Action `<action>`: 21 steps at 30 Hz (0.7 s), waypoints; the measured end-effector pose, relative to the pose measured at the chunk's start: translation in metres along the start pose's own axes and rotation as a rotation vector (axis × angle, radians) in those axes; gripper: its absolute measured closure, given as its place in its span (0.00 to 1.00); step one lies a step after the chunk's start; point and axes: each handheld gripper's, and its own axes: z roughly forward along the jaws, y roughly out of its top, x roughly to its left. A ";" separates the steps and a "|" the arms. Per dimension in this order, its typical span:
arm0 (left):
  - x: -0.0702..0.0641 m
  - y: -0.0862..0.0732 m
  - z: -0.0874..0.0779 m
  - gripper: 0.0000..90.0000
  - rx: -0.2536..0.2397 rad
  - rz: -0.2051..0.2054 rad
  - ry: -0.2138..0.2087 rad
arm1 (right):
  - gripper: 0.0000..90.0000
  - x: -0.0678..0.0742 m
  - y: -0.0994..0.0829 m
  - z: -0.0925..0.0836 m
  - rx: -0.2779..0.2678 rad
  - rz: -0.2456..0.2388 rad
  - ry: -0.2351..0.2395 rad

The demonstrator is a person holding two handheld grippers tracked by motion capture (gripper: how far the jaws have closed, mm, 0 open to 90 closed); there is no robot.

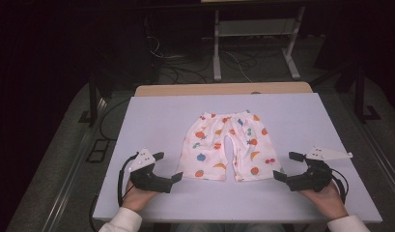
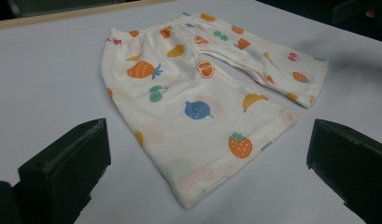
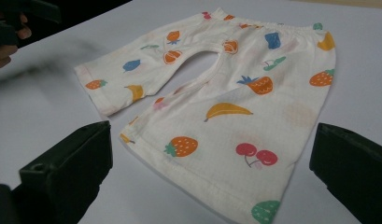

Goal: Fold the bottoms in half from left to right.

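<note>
A pair of small white shorts (image 1: 226,145) printed with coloured fruit lies flat in the middle of the pale table (image 1: 151,121), waistband away from me, legs toward me. My left gripper (image 1: 167,166) rests on the table just left of the left leg hem, jaws wide apart and empty. My right gripper (image 1: 288,166) sits just right of the right leg hem, also open and empty. In the left gripper view the shorts (image 2: 198,102) spread out ahead between the black jaws. The right gripper view looks over the shorts (image 3: 226,102) from the other side.
Beyond the table's far wooden edge (image 1: 224,89) lie a dark floor, cables and a white metal stand (image 1: 255,43). Bare table surface surrounds the shorts on every side.
</note>
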 end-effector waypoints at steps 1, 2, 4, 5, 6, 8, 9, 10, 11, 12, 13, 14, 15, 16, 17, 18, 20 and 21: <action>0.000 0.000 0.000 0.00 -0.001 0.000 0.001 | 0.00 0.000 0.000 0.000 0.000 -0.001 -0.001; 0.000 0.000 0.000 0.00 -0.003 0.001 -0.001 | 0.00 0.000 0.000 0.000 0.004 -0.004 0.000; -0.001 0.000 0.000 0.00 -0.002 0.002 0.000 | 0.00 0.000 0.000 -0.001 0.000 -0.001 -0.001; -0.001 0.000 0.000 0.00 -0.001 0.002 0.000 | 0.00 0.000 0.000 -0.001 0.000 -0.001 -0.001; 0.000 0.000 0.000 0.00 -0.002 0.002 -0.001 | 0.00 0.000 0.000 -0.001 -0.001 -0.001 -0.001; 0.000 0.000 0.000 0.00 -0.003 0.001 -0.001 | 0.00 0.000 0.000 0.000 0.001 0.000 -0.002; 0.000 0.000 -0.001 0.00 -0.003 0.000 -0.001 | 0.00 0.000 0.000 0.000 0.004 0.000 -0.003; 0.000 0.000 -0.001 0.00 -0.003 0.000 -0.001 | 0.00 0.000 0.000 0.000 0.005 -0.001 -0.003; 0.000 0.000 -0.001 0.00 -0.004 0.000 -0.002 | 0.00 0.000 0.000 0.000 0.005 -0.001 -0.003; 0.000 0.000 -0.001 0.00 -0.003 0.000 -0.002 | 0.00 0.000 0.000 0.000 0.003 -0.003 -0.003; 0.000 0.000 0.000 0.00 -0.003 0.002 -0.003 | 0.00 0.000 0.000 0.000 0.003 -0.003 -0.003; 0.000 0.000 0.000 0.00 -0.004 0.003 -0.003 | 0.00 0.000 0.000 0.000 0.003 -0.002 -0.003; 0.000 0.000 0.000 0.00 -0.003 0.003 -0.003 | 0.00 0.000 0.000 0.000 0.003 -0.002 -0.003; -0.001 0.000 0.000 0.00 -0.004 0.002 -0.003 | 0.00 0.000 0.000 0.000 0.003 -0.001 -0.004; -0.001 0.000 0.000 0.00 -0.005 0.002 -0.003 | 0.00 0.001 0.000 -0.001 0.002 -0.002 -0.004; -0.001 0.000 -0.001 0.00 -0.006 0.001 -0.003 | 0.00 0.001 0.000 -0.001 0.000 -0.004 -0.003; -0.001 0.001 -0.001 0.00 -0.005 0.001 -0.002 | 0.00 0.001 0.000 -0.001 0.001 -0.004 -0.001; -0.001 0.001 -0.001 0.00 -0.005 0.001 -0.002 | 0.00 0.001 0.000 -0.001 0.001 -0.004 -0.001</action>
